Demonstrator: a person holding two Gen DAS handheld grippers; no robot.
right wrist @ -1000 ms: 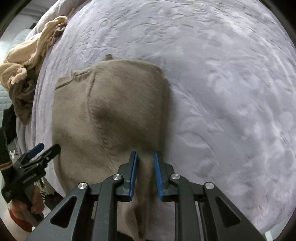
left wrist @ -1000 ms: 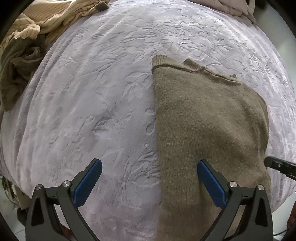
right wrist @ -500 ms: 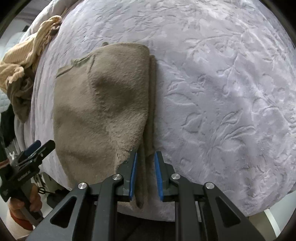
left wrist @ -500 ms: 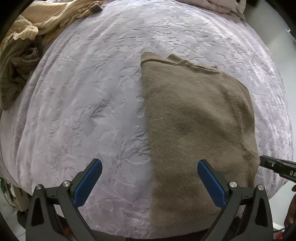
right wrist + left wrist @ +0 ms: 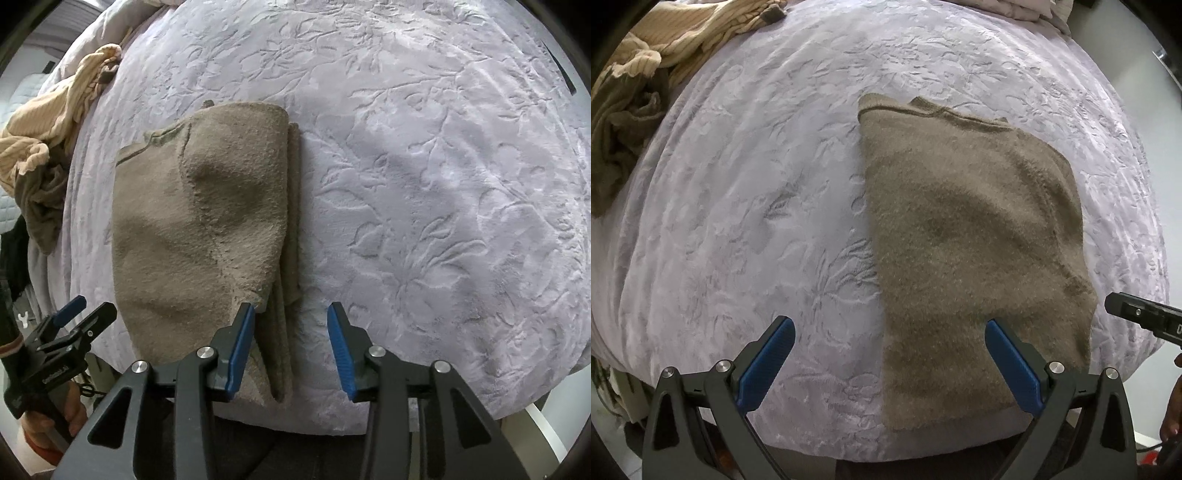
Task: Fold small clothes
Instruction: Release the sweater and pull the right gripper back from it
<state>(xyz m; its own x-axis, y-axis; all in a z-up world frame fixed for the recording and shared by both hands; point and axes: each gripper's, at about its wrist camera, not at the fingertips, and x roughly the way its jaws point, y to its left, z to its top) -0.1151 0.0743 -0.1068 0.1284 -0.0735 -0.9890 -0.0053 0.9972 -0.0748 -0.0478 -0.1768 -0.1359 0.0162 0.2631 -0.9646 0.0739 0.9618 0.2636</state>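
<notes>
Little can be read here — the only lettering stands on the two tools. In the right wrist view, the black body of the left claw (image 5: 79,312) carries a short line of white letters, too small and blurred to make out. In the left wrist view, the dark body of the right claw (image 5: 1137,314) shows part of a white mark at the frame edge — perhaps a "D" or "0".

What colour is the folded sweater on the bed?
The folded sweater is a fuzzy olive-brown; the left wrist view shows it best.
</notes>
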